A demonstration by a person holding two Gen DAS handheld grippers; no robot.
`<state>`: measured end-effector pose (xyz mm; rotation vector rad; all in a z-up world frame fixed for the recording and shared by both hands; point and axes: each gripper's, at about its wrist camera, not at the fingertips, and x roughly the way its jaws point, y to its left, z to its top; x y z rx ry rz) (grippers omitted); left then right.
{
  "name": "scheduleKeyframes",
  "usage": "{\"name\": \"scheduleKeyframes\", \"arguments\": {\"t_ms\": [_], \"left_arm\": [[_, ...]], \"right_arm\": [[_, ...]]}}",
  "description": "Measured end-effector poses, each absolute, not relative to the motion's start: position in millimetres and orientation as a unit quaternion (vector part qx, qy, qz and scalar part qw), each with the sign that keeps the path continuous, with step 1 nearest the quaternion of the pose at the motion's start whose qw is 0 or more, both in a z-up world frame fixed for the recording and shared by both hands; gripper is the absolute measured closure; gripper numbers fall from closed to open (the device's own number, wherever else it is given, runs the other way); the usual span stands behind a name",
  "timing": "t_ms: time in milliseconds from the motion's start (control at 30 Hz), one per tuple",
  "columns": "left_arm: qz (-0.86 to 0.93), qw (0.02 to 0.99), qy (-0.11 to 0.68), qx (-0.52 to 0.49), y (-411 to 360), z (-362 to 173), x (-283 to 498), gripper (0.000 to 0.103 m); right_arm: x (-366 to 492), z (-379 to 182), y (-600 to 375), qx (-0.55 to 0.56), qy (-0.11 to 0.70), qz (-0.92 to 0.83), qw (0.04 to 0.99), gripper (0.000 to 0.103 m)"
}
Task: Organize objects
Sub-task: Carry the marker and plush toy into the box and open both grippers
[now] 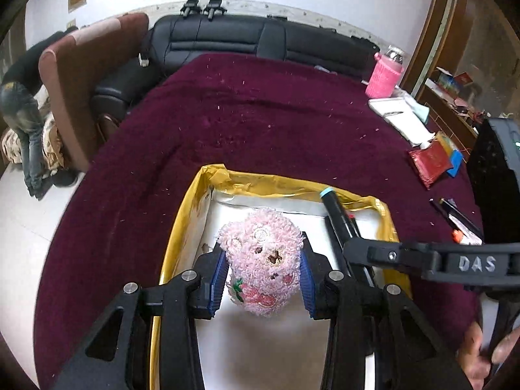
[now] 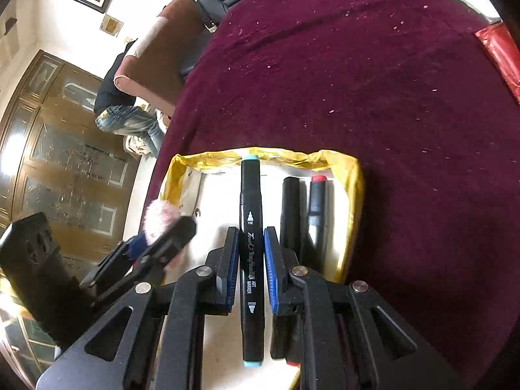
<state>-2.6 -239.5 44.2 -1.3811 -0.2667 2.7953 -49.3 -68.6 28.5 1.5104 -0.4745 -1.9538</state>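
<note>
Pink fuzzy toy (image 1: 263,260) pinched between the left gripper (image 1: 261,276) pads, hanging over the gold-edged box (image 1: 182,227); black marker (image 2: 251,260) clamped lengthwise in the shut right gripper (image 2: 249,269), also above the box. Already inside, just right of those fingers: two markers (image 2: 305,214). Left to do, seemingly: dropping both, then gathering clutter on the maroon cloth (image 1: 260,113).

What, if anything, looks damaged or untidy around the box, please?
The gold-lined box has a crumpled, torn far rim, and pale crumbs are scattered across the maroon cloth. Nothing else stands out.
</note>
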Motion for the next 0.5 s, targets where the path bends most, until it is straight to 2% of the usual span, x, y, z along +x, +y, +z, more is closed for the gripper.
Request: {"name": "scheduleKeyframes", "arguments": {"t_ms": [200,233,267,500], "left_arm": [[0.887,0.004,-0.096,-0.451,-242.6,30.7,-10.7,0.057],[0.887,0.006,-0.098,-0.451,-242.4,31.7,-10.8,0.051],[0.887,0.004,-0.101,-0.451,-242.6,32.5,-10.1,0.049],[0.886,-0.016,-0.134,-0.444,-247.4,38.2,10.6,0.047]], "right_arm": [[-41.6,32.0,-74.7,0.564,-0.147,-0.755,0.3,0.089],[-41.9,33.9,-73.1,0.563,-0.146,-0.756,0.3,0.088],[-43.4,34.1,-71.6,0.564,-0.148,-0.753,0.304,0.088],[-36.7,43.8,-55.9,0.545,-0.166,-0.757,0.32,0.088]]}}
